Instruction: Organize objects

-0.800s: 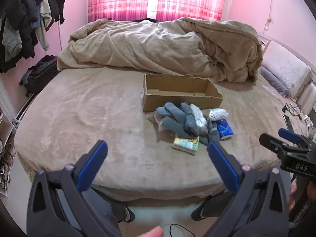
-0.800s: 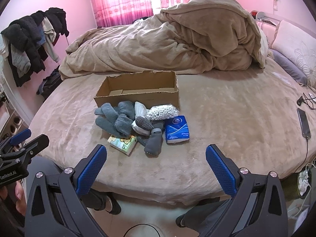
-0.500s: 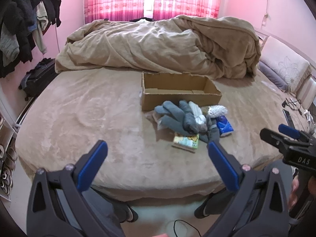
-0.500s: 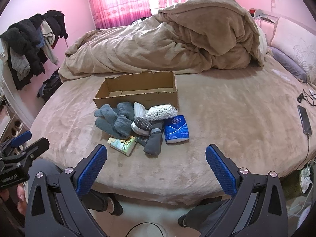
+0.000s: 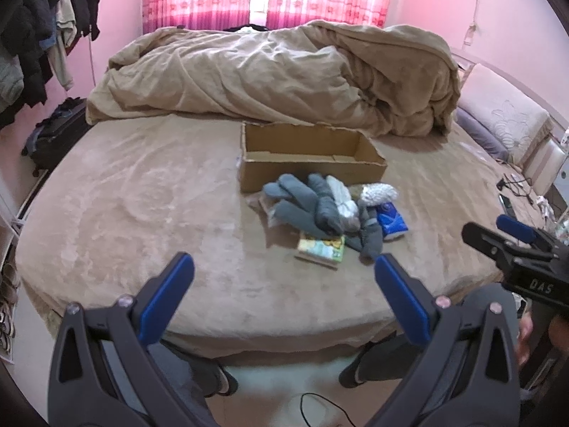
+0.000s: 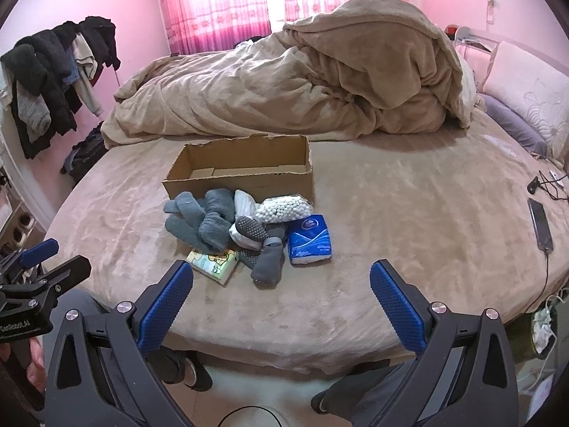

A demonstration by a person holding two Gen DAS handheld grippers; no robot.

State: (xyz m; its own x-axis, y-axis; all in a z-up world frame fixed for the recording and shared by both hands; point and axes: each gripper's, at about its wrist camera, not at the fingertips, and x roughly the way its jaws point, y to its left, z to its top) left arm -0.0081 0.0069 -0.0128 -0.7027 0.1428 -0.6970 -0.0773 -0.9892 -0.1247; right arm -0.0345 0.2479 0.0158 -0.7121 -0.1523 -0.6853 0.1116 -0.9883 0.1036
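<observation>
An open, empty cardboard box (image 5: pixel 313 158) (image 6: pixel 242 174) sits on the bed. In front of it lies a pile: grey socks (image 5: pixel 306 206) (image 6: pixel 202 220), a bag of white balls (image 6: pixel 284 210) (image 5: pixel 377 192), a blue tissue pack (image 6: pixel 310 243) (image 5: pixel 391 217), a small yellow-green packet (image 5: pixel 322 247) (image 6: pixel 213 261) and a dark dotted sock (image 6: pixel 266 263). My left gripper (image 5: pixel 284 277) is open and empty, near the bed's front edge, short of the pile. My right gripper (image 6: pixel 281 284) is open and empty, just before the pile.
A heaped tan duvet (image 6: pixel 302 85) fills the back of the bed. A phone on a cable (image 6: pixel 540 222) lies at the right edge. Pillows (image 6: pixel 530 99) are at the right. Clothes hang on a rack (image 6: pixel 53 82) at the left, a dark bag (image 5: pixel 57 135) below.
Both grippers have moved slightly forward toward the pile, which looks a little nearer. Nothing was grasped; both stay open.
</observation>
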